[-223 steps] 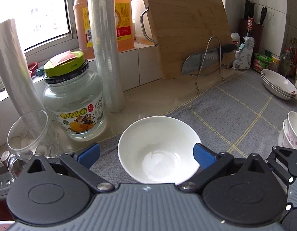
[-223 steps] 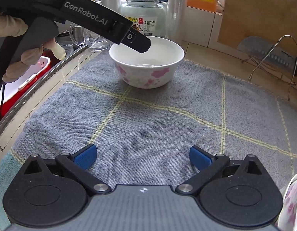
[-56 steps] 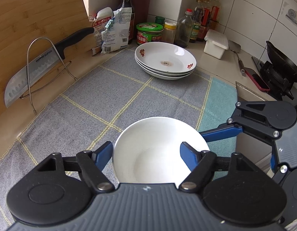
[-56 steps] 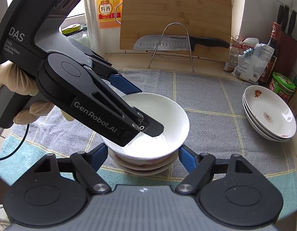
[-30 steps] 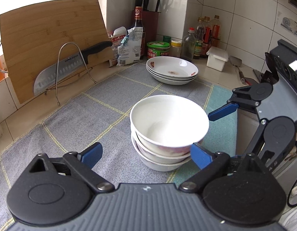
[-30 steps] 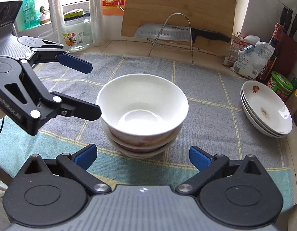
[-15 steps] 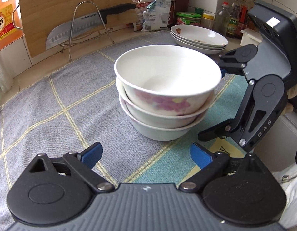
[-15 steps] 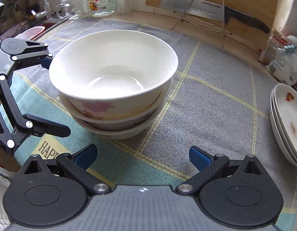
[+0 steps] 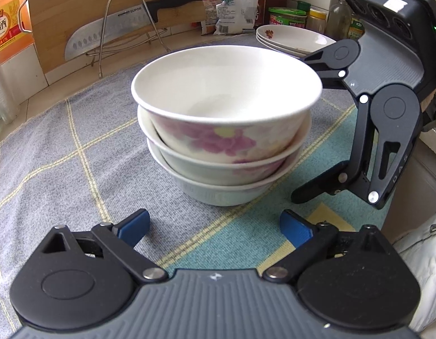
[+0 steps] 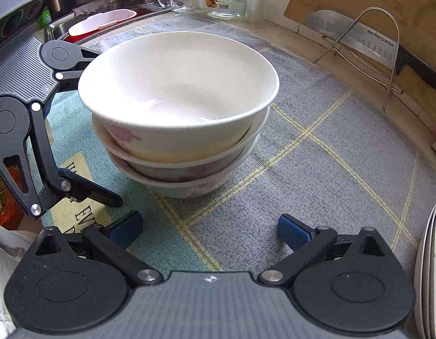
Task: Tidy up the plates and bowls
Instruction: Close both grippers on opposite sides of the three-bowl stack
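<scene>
While both wrist views look down at it, I see the grey checked cloth (image 9: pixel 62 147) covering most of the desk (image 9: pixel 34 93), with its teal edge at about 5 o'clock in the left view. Leaning at 11 o'clock is the wooden cutting board (image 9: pixel 110 2), and a cleaver (image 9: pixel 105 35) rests in a wire stand in front of it. Dead centre on the cloth sits the stack of three bowls (image 9: pixel 223 130), white with pink flowers, nested upright. At 1 o'clock, well apart from them, lies the stack of plates (image 9: pixel 291 39).

My left gripper (image 9: pixel 215 227) has its fingers spread wide, having just been opening, with nothing between them; the bowls stand just ahead of the blue pads (image 9: pixel 134 226). My right gripper (image 10: pixel 208 228) also has its fingers spread and empty, the bowls just in front. In the left view it appears at 3 o'clock beside the stack, one finger behind the top rim; I cannot tell whether it touches.
</scene>
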